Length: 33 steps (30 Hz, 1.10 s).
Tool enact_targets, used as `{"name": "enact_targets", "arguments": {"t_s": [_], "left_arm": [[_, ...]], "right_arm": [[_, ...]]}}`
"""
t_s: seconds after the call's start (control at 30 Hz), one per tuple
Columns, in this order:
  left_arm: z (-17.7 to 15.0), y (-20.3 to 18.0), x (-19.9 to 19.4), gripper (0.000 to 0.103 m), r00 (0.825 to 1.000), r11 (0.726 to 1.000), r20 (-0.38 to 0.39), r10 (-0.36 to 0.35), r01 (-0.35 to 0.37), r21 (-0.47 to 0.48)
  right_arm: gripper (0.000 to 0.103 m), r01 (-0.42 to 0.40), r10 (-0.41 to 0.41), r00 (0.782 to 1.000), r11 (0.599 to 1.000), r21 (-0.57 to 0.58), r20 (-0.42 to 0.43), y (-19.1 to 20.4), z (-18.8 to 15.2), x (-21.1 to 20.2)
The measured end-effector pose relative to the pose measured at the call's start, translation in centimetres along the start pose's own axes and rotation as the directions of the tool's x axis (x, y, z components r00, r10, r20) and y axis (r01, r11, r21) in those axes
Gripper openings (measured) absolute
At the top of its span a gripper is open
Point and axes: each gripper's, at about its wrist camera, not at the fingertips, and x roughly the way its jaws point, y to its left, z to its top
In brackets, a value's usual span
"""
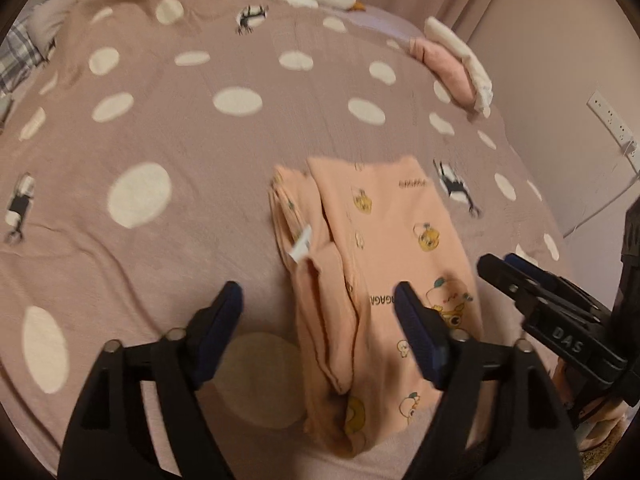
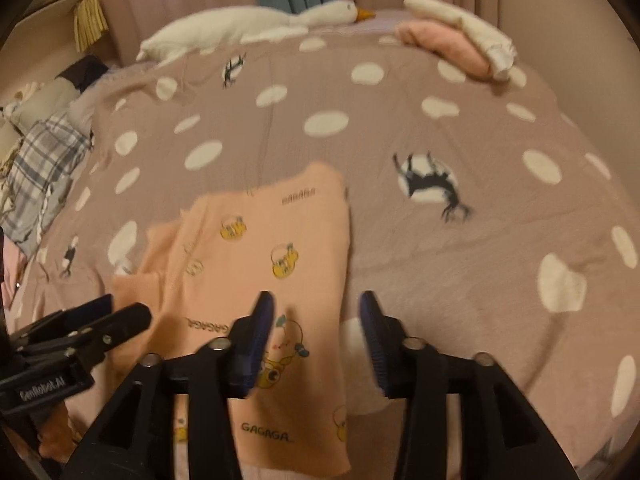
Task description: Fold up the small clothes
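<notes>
The peach shirt point(image 2: 276, 240) lies half folded in the middle of the frame on the spotty bed point(image 2: 460, 260), and the left gripper point(image 1: 318, 320) and right gripper point(image 2: 318, 320) both hang wide open, holding nothing — so a bumped loose flap could flop open.

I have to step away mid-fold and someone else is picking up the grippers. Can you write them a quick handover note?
Left gripper: jaws open, holding nothing, over the left side of the peach garment.
Right gripper: jaws open, holding nothing, straddling the garment's right edge.
The garment lies on the dotted bedspread, folded lengthwise into a narrow strip; its left side is bunched, white tag showing.
Folded pink and white clothes are stacked at the bed's far corner.
Left: probably tidy the bunched side, fold it shorter, add to the stack.
</notes>
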Motion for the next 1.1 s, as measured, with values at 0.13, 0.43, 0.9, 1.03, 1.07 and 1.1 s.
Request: {"name": "enact_targets", "arguments": {"t_s": [0.13,0.43,0.9,1.03,1.07,1.1], "left_arm": [[0.6,0.1,-3.0,0.098,0.997,1.0,0.076,0.007,-0.008,0.011],[0.9,-0.4,-7.6,0.103,0.982,0.997,0.184,0.036,-0.047,0.055],[-1.5,-0.8,-8.6,0.103,0.987,0.997,0.152,0.044,-0.054,0.063],[-1.9,-0.9,-8.7,0.103,0.988,0.995,0.143,0.06,-0.071,0.07],[-2.0,-0.9,-8.7,0.103,0.988,0.995,0.143,0.064,-0.075,0.072],[-2.1,-1.0,-8.8,0.103,0.987,0.994,0.143,0.072,-0.083,0.075]], "right_arm": [[0.069,-0.028,0.028,0.998,1.0,-0.003,0.06,0.3,0.7,-2.3],[0.097,-0.017,0.022,0.982,0.999,-0.028,0.19,1.6,0.8,-6.5],[0.098,0.001,0.01,0.982,0.998,-0.058,0.191,3.0,-0.5,-7.3],[0.098,0.009,0.002,0.984,0.998,-0.062,0.181,3.1,-0.9,-7.1],[0.098,0.01,0.001,0.984,0.998,-0.062,0.179,3.1,-0.9,-7.1],[0.098,0.01,0.001,0.984,0.998,-0.062,0.178,3.1,-1.0,-7.1]]}}
